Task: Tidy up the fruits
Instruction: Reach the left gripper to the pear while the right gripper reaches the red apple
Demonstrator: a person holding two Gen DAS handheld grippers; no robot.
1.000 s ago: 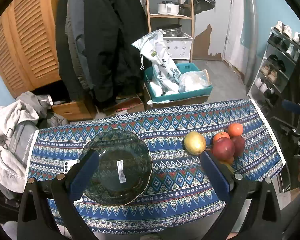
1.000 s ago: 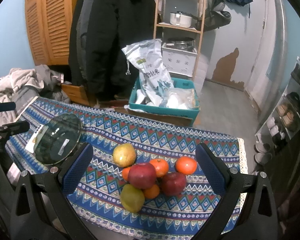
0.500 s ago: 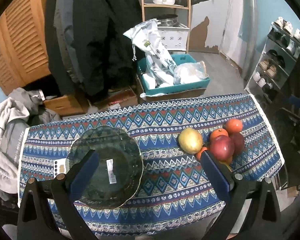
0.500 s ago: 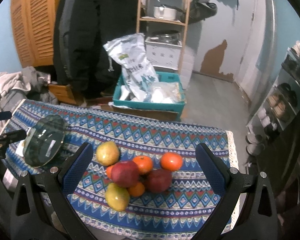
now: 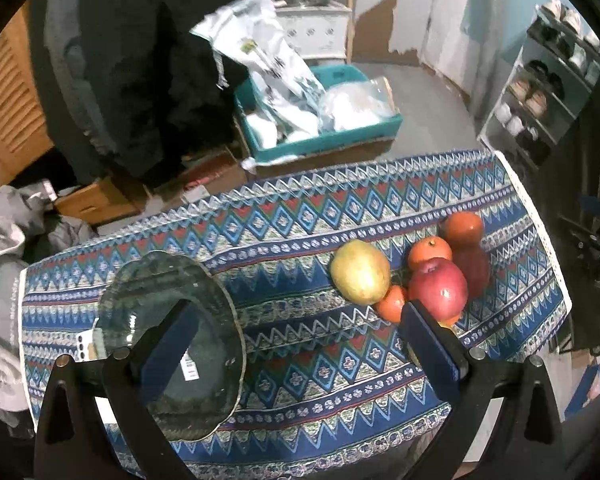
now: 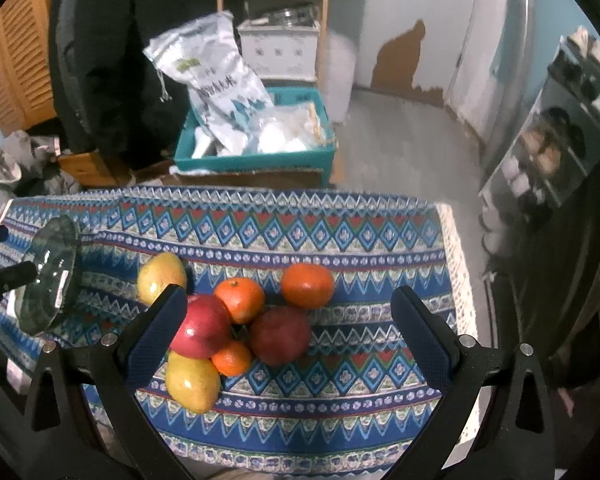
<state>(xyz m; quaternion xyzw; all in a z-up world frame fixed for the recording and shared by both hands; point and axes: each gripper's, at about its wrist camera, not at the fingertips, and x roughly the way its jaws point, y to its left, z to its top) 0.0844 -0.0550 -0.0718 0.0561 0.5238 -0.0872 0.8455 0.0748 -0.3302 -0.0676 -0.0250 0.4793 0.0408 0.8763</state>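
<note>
Fruits, round and glossy, beside scalloped glass plate.

The left tool's fingers cover part of the glass plate and the lower fruit. In the right wrist view, the right tool's finger overlaps the red apple and far pear; a small orange sits half hidden between fruits. The plate label is too small to read. Both tools' handles run off the bottom edge. The shoe rack is blurred.
</note>
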